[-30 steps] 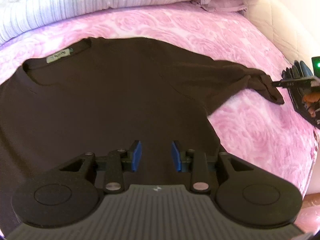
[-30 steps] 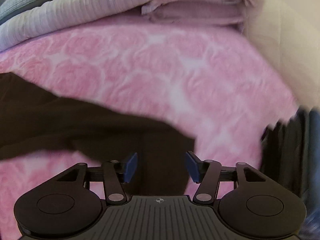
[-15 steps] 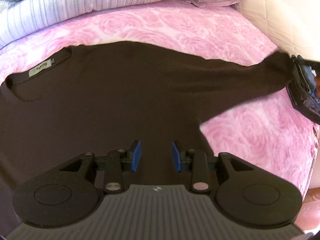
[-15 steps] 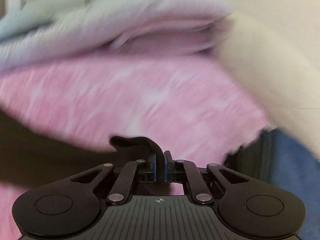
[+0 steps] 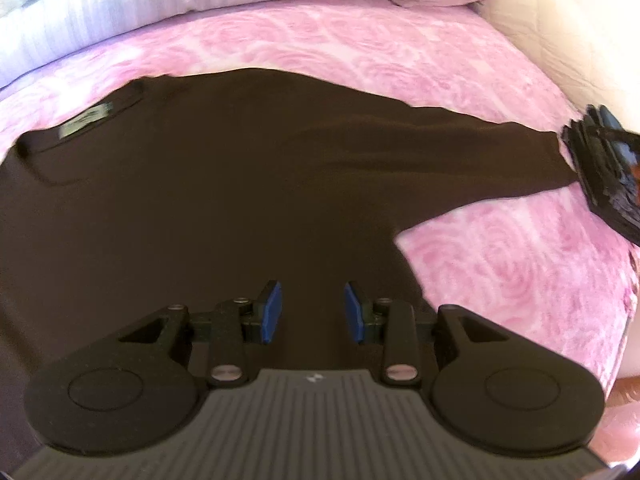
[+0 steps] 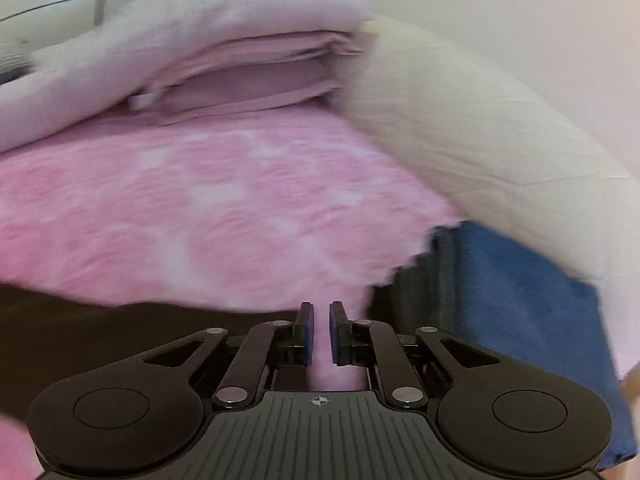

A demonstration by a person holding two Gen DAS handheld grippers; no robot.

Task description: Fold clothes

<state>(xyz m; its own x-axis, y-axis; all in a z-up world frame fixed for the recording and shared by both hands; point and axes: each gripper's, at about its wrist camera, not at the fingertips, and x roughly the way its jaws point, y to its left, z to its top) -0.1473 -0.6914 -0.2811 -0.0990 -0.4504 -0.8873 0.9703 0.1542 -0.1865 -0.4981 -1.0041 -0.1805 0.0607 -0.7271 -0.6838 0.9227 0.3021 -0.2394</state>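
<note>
1 dark brown long-sleeved top [image 5: 224,184], 1 pink rose-print bedspread [image 5: 360,48], 2 black grippers w/ blue pads: left [image 5: 313,312], right [image 6: 319,333].

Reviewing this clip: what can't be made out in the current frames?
- Shirt hem: left wrist view, hidden by the left tongs.
- Its other sleeve: cut off by the left edge.
- Neck label text: too small, blurred.
- Sleeve tip: right wrist view, hidden behind the opening right tongs, no cloth visible between them.

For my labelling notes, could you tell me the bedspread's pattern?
Pink rose print on the bedspread; clearest in the left wrist view.
</note>
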